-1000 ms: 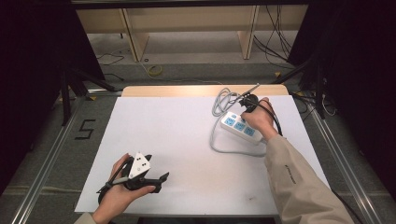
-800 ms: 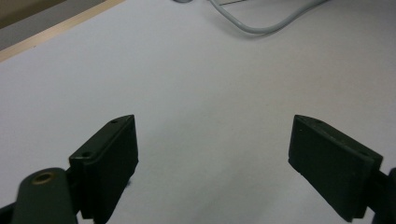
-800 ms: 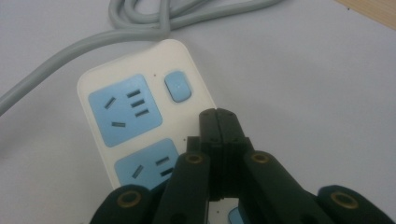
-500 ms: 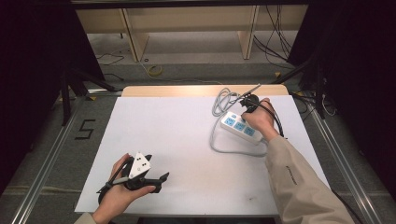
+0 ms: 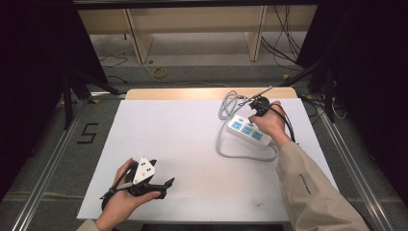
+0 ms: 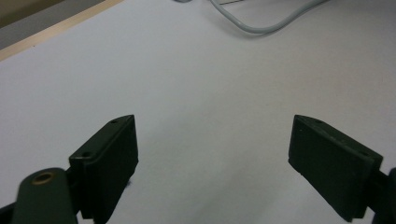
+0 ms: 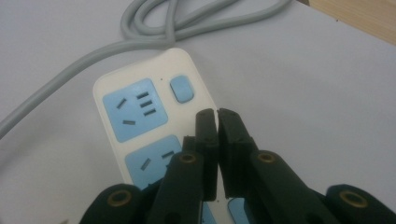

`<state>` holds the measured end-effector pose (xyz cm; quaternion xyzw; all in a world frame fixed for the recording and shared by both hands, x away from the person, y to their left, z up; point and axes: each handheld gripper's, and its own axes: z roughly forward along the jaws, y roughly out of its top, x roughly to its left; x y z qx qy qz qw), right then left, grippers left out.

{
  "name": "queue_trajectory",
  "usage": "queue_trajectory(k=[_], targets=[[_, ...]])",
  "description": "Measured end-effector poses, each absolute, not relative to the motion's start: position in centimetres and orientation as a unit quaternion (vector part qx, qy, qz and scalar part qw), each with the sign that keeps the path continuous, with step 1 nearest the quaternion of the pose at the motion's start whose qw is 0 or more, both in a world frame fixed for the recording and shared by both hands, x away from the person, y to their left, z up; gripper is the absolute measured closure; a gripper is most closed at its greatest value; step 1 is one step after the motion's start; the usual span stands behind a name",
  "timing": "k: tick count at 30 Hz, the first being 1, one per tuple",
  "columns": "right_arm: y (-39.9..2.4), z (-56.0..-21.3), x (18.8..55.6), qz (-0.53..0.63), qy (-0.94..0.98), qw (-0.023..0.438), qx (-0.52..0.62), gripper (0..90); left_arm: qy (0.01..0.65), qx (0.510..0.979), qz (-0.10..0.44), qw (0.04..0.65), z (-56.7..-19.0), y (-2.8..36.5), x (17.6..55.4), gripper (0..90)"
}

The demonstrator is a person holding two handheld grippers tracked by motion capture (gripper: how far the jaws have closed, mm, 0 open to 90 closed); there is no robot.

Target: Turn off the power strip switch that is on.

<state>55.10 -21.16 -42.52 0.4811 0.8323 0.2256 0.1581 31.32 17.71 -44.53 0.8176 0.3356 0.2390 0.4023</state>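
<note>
- Cable (image 5: 226, 103), grey and round, lies in loose loops at the far end of the power strip (image 5: 246, 131) and sweeps in one wide curve along its near side, touching the table's white sheet (image 5: 192, 144); nothing else lies close to the strip.
- Power strip sits in the far right part of the table, near the far edge, where a strip of bare wood (image 5: 192, 93) shows beyond the white sheet.
- Its long axis runs diagonally, from the cable end at the far left down toward the table's right edge; the sockets face up.
- Seen from the right gripper view, the strip (image 7: 140, 126) is smooth cream plastic with rounded corners, pale blue socket plates and a small rounded blue switch (image 7: 181, 89) at the cable end.
- Right gripper (image 5: 260, 107), in the person's right hand, hangs over the strip's middle; its black jaws stand almost together, only a thin slit between the pads, nothing between them, having just parted slightly.
- Left gripper (image 5: 166, 184) rests near the table's near left corner, well apart from the strip, jaws wide apart over the bare sheet and holding nothing.
- White sheet is matt and plain.
</note>
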Motion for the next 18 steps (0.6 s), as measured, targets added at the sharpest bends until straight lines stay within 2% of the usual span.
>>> queue_trajectory(k=[18], targets=[[-21.8, -42.4, 53.5, 0.242, 0.832, 0.157, 0.473, 79.7, 0.337, 0.817, 0.24, 0.401, -44.5, 17.7, 31.3, 15.5]])
